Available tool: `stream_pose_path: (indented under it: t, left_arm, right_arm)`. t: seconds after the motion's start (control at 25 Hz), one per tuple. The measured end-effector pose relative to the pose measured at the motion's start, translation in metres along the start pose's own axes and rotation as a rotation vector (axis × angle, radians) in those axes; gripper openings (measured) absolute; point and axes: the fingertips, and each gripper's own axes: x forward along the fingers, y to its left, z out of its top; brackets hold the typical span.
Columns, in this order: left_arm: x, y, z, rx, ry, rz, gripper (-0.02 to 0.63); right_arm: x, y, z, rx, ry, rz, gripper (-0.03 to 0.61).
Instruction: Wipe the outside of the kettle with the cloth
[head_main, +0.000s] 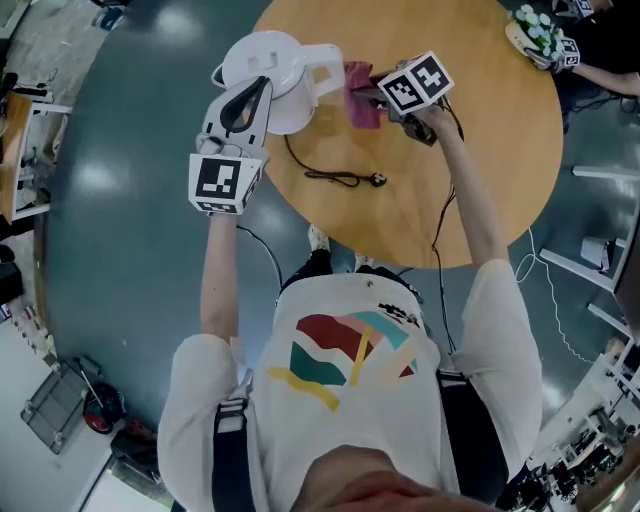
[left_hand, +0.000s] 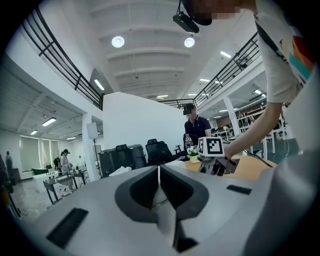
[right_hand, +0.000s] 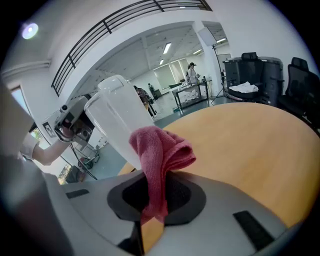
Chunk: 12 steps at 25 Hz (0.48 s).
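A round wooden surface (head_main: 480, 150) stands on a grey-green floor (head_main: 140, 200) in an open hall; the white kettle (head_main: 275, 65) stands at its far left edge, with a black cord (head_main: 335, 175) lying just near of it; the left tool (head_main: 248, 100) has its jaws pressed together at the kettle's left side; the right tool (head_main: 378, 98) pinches the bunched pink cloth (head_main: 362, 100) just right of the kettle; whether cloth and kettle touch is unclear.
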Motion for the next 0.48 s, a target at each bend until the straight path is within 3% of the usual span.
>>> stream_pose_path:
  t: [0.24,0.36,0.48]
  left_arm:
    - [0.001,-0.001,-0.002,0.002,0.002,-0.018,0.041]
    - [-0.001,-0.004,0.001,-0.011,-0.012,-0.040,0.041]
    - [-0.003,-0.007,0.013,-0.053,-0.077,-0.071,0.041]
  right_arm:
    - [0.004,-0.004,-0.006,0.031,-0.048,-0.054,0.044]
    - [-0.011,0.012,-0.005,0.088,-0.166,-0.048,0.044]
    - [-0.032,0.045,0.001,0.096,-0.281,-0.042,0.044]
